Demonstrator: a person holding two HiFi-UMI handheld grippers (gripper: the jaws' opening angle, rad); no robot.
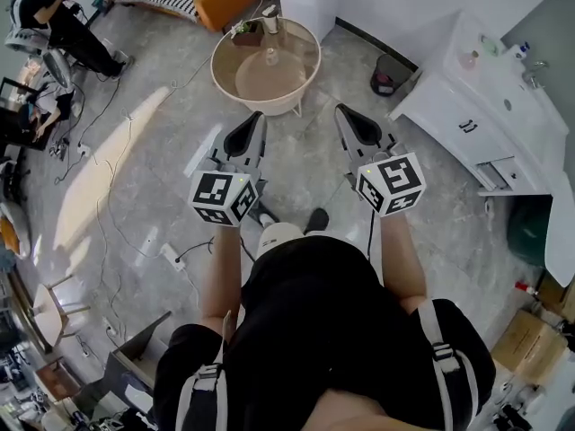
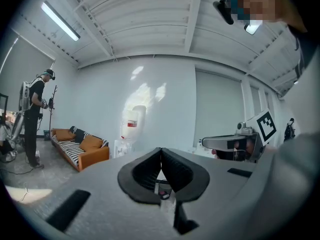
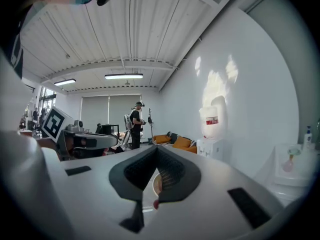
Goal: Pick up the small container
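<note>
Small container (image 1: 269, 18) sits on the round table (image 1: 218, 77); left tool (image 1: 257, 118) and right tool (image 1: 342, 110) hover clenched, empty.

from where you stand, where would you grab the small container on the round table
Probably around its mid side walls, coming from the near right: the small container stands upright at the far rim of the table, with the planter close on its left.
</note>
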